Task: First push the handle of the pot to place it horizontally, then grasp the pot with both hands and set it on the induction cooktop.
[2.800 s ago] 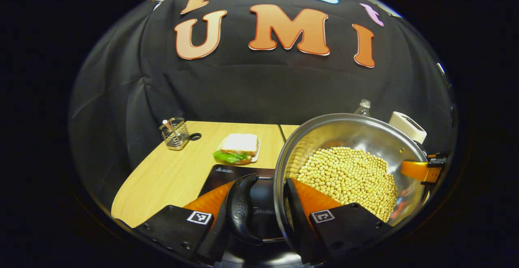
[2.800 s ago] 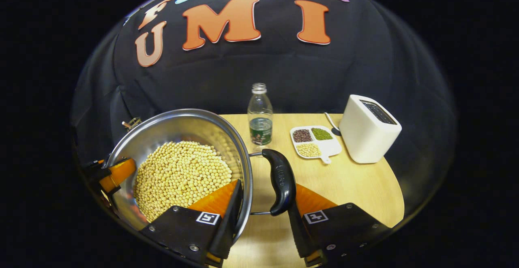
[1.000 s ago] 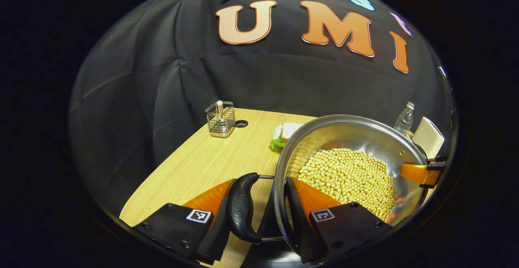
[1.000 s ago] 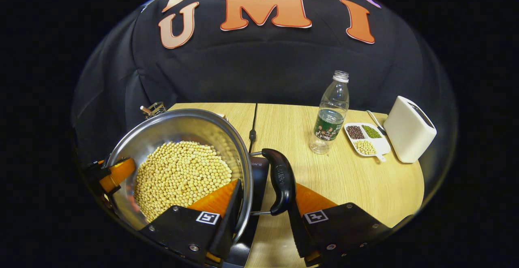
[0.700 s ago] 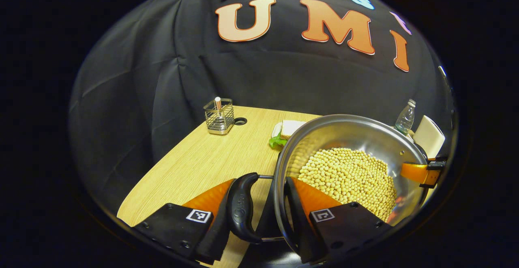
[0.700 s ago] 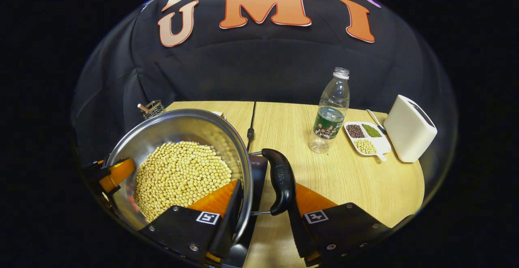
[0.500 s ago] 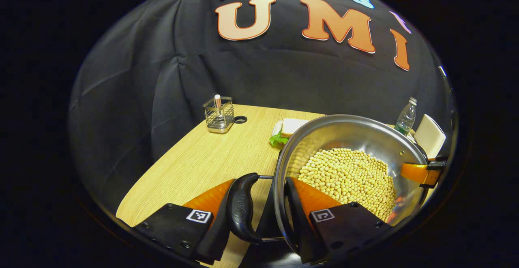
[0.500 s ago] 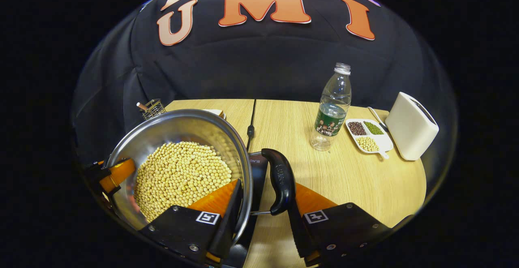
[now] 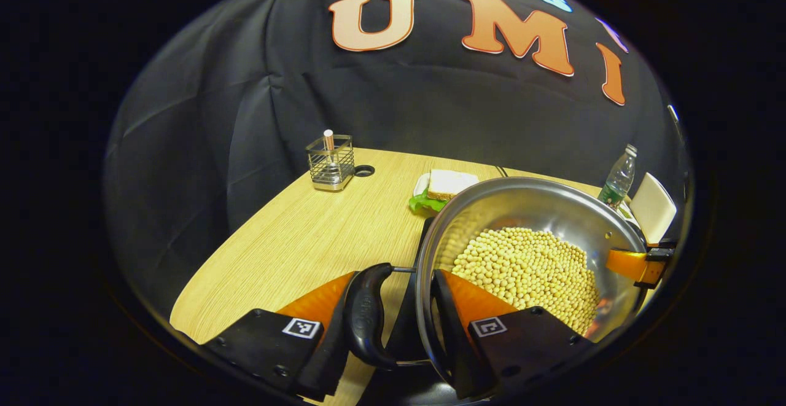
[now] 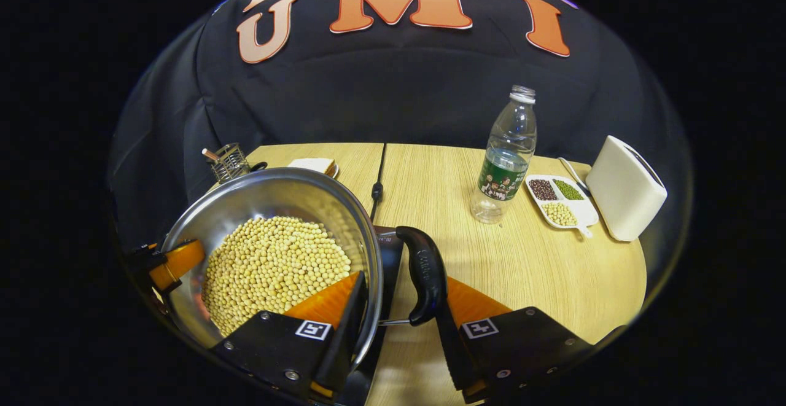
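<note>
My left gripper (image 9: 393,326) is clamped across the near-left side of the pot (image 9: 534,209): one finger sits outside the black side handle (image 9: 365,317), the other inside the steel wall against the soybeans (image 9: 528,271), so the jaws grasp handle and rim together. My right gripper (image 10: 393,326) mirrors this on the opposite side, with one finger inside the pot (image 10: 270,197) and the other outside the black handle (image 10: 424,274), also closed on handle and rim. In the left gripper view the right gripper's finger (image 9: 632,266) shows hooked over the far rim; in the right gripper view the left gripper's finger (image 10: 175,263) shows the same way at the far side. Both handles lie level with the rim.

The pot sits over the dark induction cooktop (image 10: 388,252), whose edge shows under the pot's wall; I cannot tell whether the base touches it.

To the left of the pot, the worktop (image 9: 295,240) runs bare to its curved near-left edge. At the far left stands a wire holder (image 9: 331,163), and a sandwich (image 9: 445,186) lies just beyond the pot's far rim. To the right there is a broad bare stretch of worktop (image 10: 528,271), with a plastic bottle (image 10: 506,154), a divided dish of beans (image 10: 562,203) and a white toaster (image 10: 626,188) grouped near the far-right edge. A cable (image 10: 376,185) runs from the cooktop toward the far wall.
</note>
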{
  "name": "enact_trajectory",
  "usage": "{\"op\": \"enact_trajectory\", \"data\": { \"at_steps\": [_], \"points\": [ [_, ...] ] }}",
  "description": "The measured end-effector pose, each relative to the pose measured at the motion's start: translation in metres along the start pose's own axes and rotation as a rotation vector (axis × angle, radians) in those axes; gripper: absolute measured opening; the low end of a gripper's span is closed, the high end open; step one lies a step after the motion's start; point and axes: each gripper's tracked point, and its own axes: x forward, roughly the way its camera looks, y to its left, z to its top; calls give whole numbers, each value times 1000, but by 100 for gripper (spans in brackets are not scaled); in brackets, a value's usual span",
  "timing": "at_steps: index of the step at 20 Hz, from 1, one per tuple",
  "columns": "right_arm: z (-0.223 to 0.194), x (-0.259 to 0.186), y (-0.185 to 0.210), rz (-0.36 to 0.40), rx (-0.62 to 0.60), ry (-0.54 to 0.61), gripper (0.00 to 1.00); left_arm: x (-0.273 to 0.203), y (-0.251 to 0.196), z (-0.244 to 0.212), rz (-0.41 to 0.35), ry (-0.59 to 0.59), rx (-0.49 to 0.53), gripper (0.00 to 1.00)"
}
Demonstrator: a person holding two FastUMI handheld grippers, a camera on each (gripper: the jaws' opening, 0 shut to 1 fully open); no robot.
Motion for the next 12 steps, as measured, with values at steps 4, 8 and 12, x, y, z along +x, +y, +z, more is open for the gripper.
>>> {"op": "enact_trajectory", "data": {
  "at_steps": [4,8,12],
  "points": [
    [39,-26,-8,-10,-13,-139,72,0,1,-1,12,1,-1,76],
    [74,-74,-28,-4,-33,-230,78,-24,12,54,74,-161,26,77],
    [112,-117,-55,-25,-23,-366,82,-73,20,119,90,-328,42,81]
  ]
}}
